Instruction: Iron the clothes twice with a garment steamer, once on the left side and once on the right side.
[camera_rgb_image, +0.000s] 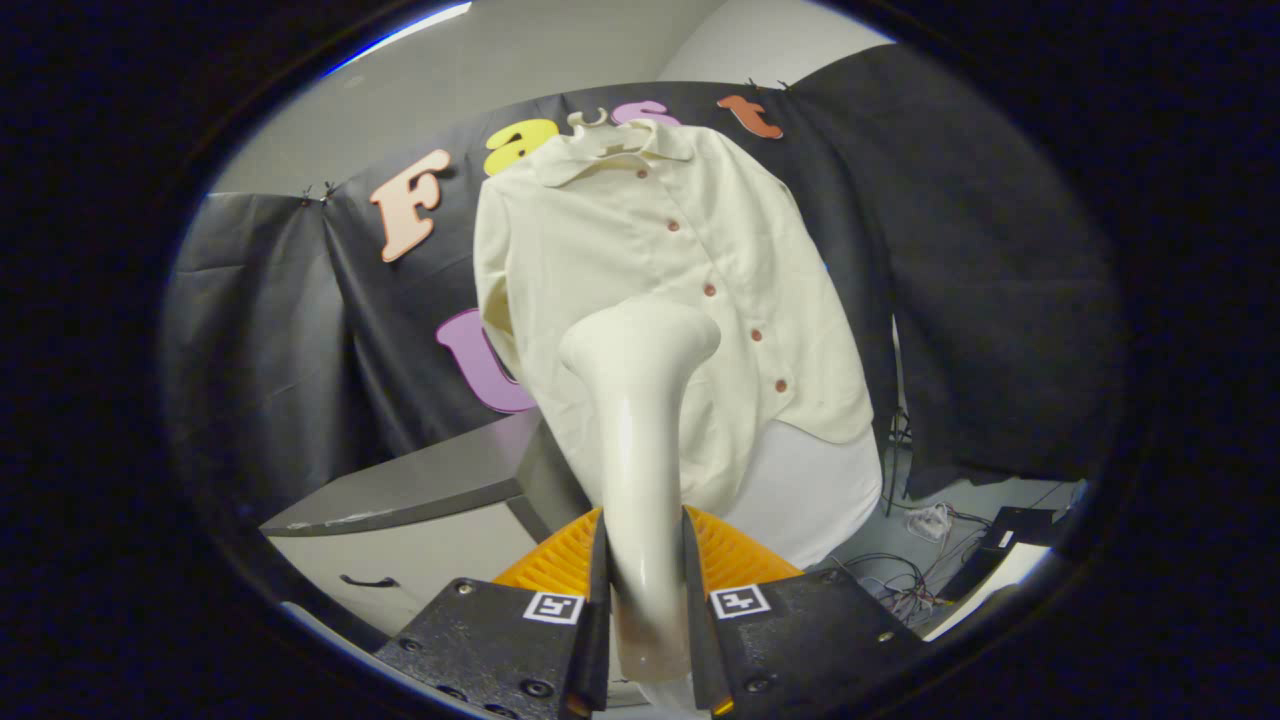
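We have the gripper (645, 590) clenched on the garment steamer (640, 440), both fingers pressing the sides of its handle, the flared head rising ahead of the fingertips. The head stands before the lower left panel of the cream shirt (660, 290); whether it touches the cloth we cannot tell. The shirt hangs on a hanger (600, 125) against the black booth wall (950, 250), buttons running down its middle, its hem hanging over a white rounded surface (815, 490). On the side of the left finger we see a grey cabinet (420, 500) with a dark handle, close under the shirt's lower edge. On the other side, loose cables (905, 575) and a dark box (1010, 535) lie on the floor. Above the steamer head, the shirt front is unobstructed.
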